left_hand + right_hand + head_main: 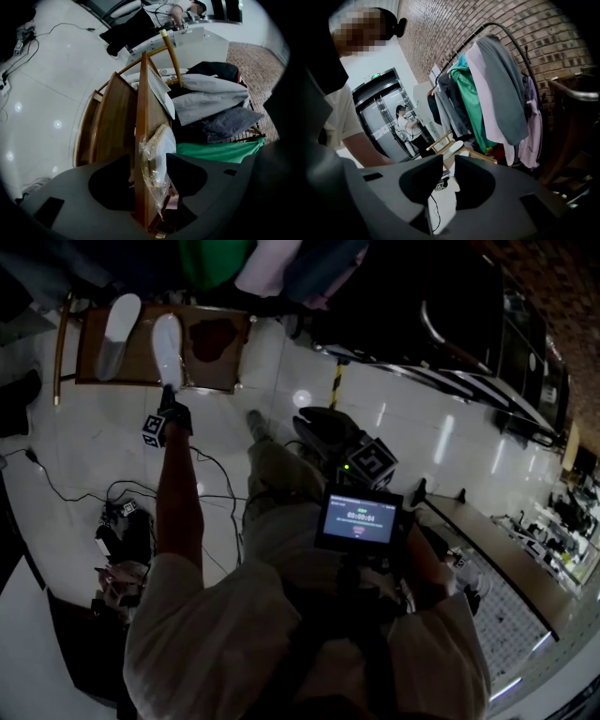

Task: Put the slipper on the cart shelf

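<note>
Hanging clothes [487, 89] fill a rack by the wooden cart shelf [86, 348]. 2 white slippers lie on the shelf. The other slipper [119, 332] is near its left edge. The wrapped slipper [168, 348] is in the middle, heel at the near edge. The left gripper [150, 161] has its jaws spread around that heel, not squeezing. The right gripper [449, 164] has its jaws a little apart, holding nothing.

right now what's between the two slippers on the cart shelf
Only bare wooden shelf, in the head view; the left slipper and right slipper lie apart.
</note>
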Tool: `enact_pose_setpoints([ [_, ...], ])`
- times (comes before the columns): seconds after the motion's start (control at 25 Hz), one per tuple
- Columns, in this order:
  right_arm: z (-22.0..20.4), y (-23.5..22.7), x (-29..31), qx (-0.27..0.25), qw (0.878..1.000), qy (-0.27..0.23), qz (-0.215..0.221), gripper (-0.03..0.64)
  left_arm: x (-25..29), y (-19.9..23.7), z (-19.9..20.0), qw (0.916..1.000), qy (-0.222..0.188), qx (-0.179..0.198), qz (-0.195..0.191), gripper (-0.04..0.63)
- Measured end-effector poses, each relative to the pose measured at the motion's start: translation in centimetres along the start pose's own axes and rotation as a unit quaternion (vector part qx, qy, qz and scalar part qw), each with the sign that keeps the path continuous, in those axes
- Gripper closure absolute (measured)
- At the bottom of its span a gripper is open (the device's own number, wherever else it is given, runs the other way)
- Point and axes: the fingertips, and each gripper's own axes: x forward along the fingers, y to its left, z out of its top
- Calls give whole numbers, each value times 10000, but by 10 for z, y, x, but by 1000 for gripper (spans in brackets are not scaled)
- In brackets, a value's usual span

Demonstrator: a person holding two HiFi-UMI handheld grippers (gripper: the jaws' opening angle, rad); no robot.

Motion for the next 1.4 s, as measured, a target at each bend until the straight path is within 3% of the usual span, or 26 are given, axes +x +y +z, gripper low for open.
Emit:
enact_pose_setpoints([
  [0.08,-3,1,2,-61,9999,73,44,514,4,-1,-2,9999,25,-73,-124,378],
  [0.24,-9,2,4,-60,9999,97,99,514,9,-10,-5,9992,262,301,-99,516],
  [0.56,-28,-10,-10,328,9993,-56,155,528,2,-56,-7,9964,220,628,-531,541],
  [0.92,-21,-8,-46,369,9973,-592,240,532,-61,-133,-26,9907,105,678,-1176,541],
  [1.12,-20,-20,-72,204,9969,-747,145,532,-98,-169,-49,9851,237,856,-1472,541],
  [1.4,-14,-53,-128,364,9918,-1206,-222,532,-131,-198,-105,9766,582,1005,-1811,543],
])
